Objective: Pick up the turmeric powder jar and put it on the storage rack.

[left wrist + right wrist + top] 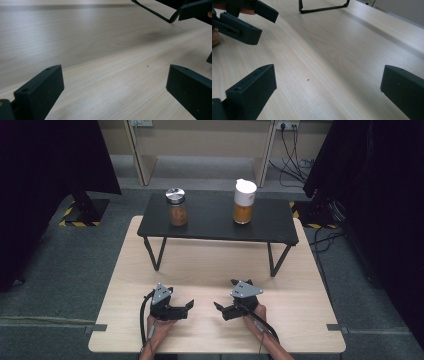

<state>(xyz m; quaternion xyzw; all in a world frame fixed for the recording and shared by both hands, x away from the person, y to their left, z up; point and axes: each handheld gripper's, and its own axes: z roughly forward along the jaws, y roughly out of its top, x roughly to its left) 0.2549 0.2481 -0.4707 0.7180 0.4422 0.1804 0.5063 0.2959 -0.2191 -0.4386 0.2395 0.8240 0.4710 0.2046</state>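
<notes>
Two jars stand on a low black shelf (215, 227) at the far side of the wooden table (215, 265). One is a glass jar with a silver lid (176, 207) and brown contents, on the shelf's left. The other is a jar with a white lid (244, 201) and orange contents, on its right. My left gripper (189, 306) rests open near the table's front edge, its jaws wide apart over bare wood (115, 82). My right gripper (218, 308) is open too, facing the left one a short gap away. Its own view looks along bare wood (327, 85) with the left gripper (249, 22) at top left.
The shelf stands on thin black wire legs (155, 253) (278, 258), with free table beneath it. A leg frame (324, 7) shows far off in the right gripper view. Grey carpet surrounds the table. Black curtains hang at both sides, and cables (295, 160) lie at the back right.
</notes>
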